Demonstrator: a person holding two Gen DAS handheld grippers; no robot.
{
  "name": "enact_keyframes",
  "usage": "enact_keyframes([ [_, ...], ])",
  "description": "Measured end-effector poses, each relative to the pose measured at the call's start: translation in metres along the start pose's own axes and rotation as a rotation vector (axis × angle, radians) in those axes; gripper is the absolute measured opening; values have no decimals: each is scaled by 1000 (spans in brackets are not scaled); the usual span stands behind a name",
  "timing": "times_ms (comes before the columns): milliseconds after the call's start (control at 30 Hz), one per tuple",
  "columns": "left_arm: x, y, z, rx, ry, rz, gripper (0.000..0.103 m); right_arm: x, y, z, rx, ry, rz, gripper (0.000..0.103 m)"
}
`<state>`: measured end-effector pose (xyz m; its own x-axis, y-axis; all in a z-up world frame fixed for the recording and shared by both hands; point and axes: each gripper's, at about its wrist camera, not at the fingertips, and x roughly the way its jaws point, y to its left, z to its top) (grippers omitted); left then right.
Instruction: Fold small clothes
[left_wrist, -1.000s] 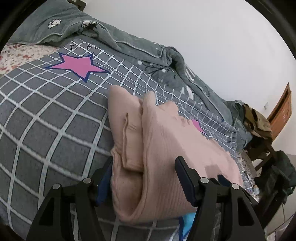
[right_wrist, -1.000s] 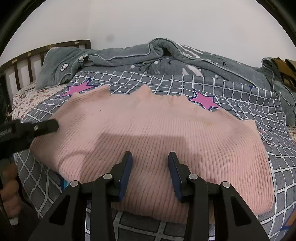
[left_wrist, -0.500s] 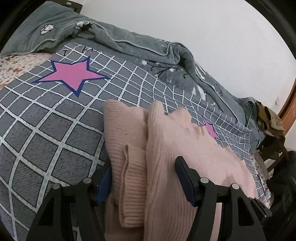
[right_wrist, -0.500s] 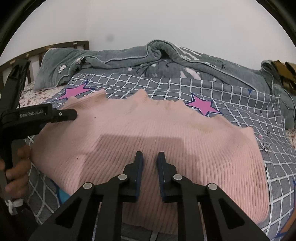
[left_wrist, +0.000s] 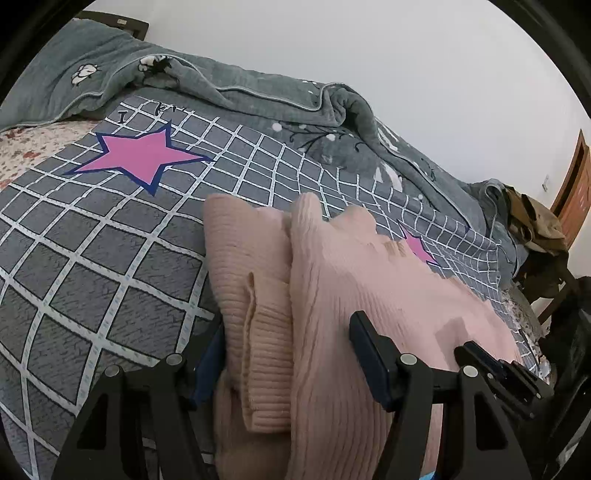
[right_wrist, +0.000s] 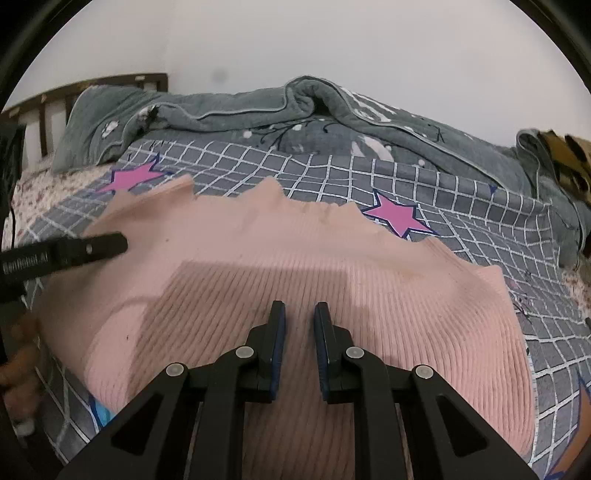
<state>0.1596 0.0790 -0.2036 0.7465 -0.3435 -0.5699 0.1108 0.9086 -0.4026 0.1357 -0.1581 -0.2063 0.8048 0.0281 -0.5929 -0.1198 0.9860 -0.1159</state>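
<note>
The sweater (right_wrist: 295, 280) is pale pink with a fine ribbed knit running across it. Under it the bedcover (left_wrist: 110, 266) is dark grey, crossed by a white grid, with pink stars (left_wrist: 142, 157) outlined in navy blue. The quilt (right_wrist: 229, 110) heaped along the wall is grey-green with pale piping, white blossoms and thin black twigs. A sheet (left_wrist: 22, 147) at the bed's edge is cream with small red flowers. Both grippers (right_wrist: 299, 328) are black with blue pads. The wall (right_wrist: 332, 44) is plain white, the headboard (right_wrist: 110, 83) dark brown, and the door (left_wrist: 574, 192) orange-brown wood.
</note>
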Motion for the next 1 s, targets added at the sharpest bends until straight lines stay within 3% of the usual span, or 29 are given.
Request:
enact_keyframes([
  [133, 0, 1, -1, 0, 8, -10, 63, -1, -4, -1, 19, 19, 33, 16],
  [267, -1, 1, -1, -12, 8, 7, 46, -7, 3, -6, -49, 30, 38, 16],
  [400, -5, 3, -1, -57, 9, 16, 30, -18, 3, -13, -76, 53, 97, 17],
  [633, -13, -18, 1, 7, 1, 111, 22, -36, 6, -29, -187, 75, 172, 17],
  [800, -26, -31, 16, -41, -9, 119, 20, -53, -28, -27, -83, 52, 317, 17],
  [1000, -40, -68, 36, -45, -6, 90, 20, -61, -79, -24, 44, -1, 284, 18],
])
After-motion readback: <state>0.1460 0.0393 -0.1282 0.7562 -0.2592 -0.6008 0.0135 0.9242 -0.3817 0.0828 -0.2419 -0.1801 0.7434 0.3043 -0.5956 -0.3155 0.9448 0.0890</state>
